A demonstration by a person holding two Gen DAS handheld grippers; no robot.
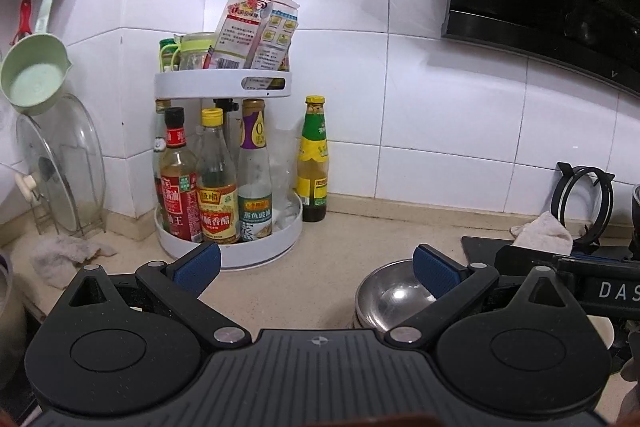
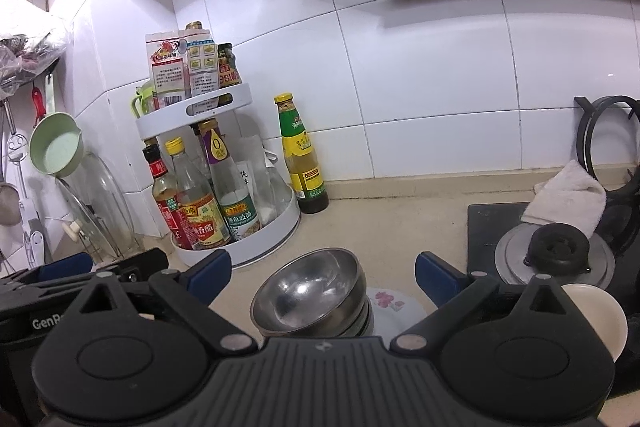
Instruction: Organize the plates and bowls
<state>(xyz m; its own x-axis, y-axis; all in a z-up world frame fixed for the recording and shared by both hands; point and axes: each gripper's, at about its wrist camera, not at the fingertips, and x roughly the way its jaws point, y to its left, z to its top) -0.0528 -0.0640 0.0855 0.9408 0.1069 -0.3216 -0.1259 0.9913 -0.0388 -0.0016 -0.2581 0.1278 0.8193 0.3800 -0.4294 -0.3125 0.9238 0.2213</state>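
Note:
A stack of steel bowls (image 2: pixel 310 293) stands on the counter, resting on a white plate with pink flowers (image 2: pixel 390 305). A cream bowl (image 2: pixel 600 311) sits at the right, partly hidden by my right gripper's body. My right gripper (image 2: pixel 322 273) is open, its blue pads either side of the stack and above it. My left gripper (image 1: pixel 316 265) is open too, with the steel bowls (image 1: pixel 390 297) behind its right finger. The right gripper's body (image 1: pixel 596 287) shows at the right edge of the left wrist view.
A white two-tier condiment rack (image 1: pixel 228 163) with several bottles stands against the tiled wall, a yellow-labelled bottle (image 1: pixel 314 163) beside it. Glass lids (image 1: pixel 60 167) lean at the left under a green ladle. At the right are a stove burner (image 2: pixel 558 251), a white cloth (image 2: pixel 566 197) and a pan support.

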